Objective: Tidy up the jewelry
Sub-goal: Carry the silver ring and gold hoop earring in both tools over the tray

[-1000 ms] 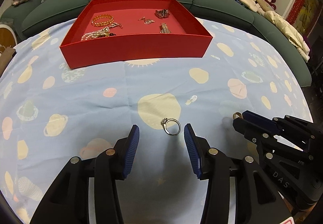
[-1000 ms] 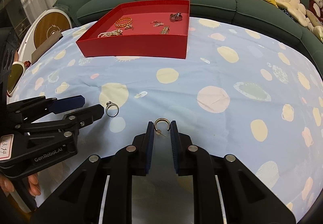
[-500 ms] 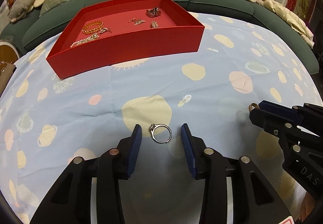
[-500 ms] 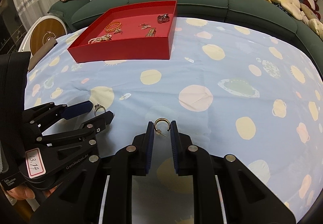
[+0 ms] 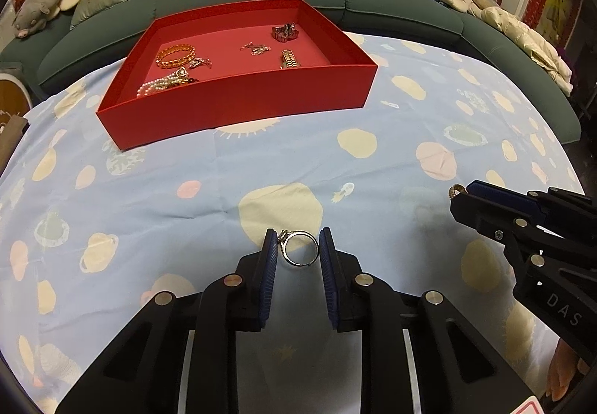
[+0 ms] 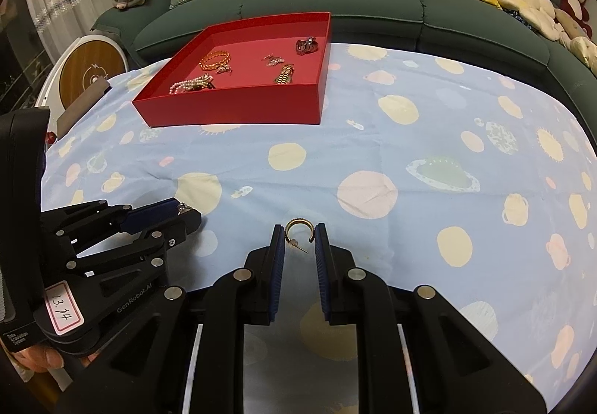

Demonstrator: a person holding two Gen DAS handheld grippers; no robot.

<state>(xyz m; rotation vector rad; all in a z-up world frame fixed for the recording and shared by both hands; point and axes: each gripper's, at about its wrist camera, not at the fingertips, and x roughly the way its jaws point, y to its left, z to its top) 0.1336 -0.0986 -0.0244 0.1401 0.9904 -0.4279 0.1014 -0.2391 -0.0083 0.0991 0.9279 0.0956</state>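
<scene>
Between our left gripper (image 5: 297,249)'s blue pads stands the silver ring (image 5: 298,249), jaws closing, both pads touching its band, near the tablecloth (image 5: 209,182)'s near edge. Our right gripper (image 6: 298,238) clamps the gold hoop earring (image 6: 298,233) just beside it. Well beyond, toward the far edge, sits the red tray (image 5: 238,104) with bracelets, pearls and a brooch. Behind: green sofa (image 6: 373,7), cushions.

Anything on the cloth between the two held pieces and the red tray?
Nothing visible. The silver ring sits between the closing jaws of the left gripper; the right gripper holds the gold earring. Only bare cloth lies before the red tray, though its front wall must be cleared.
</scene>
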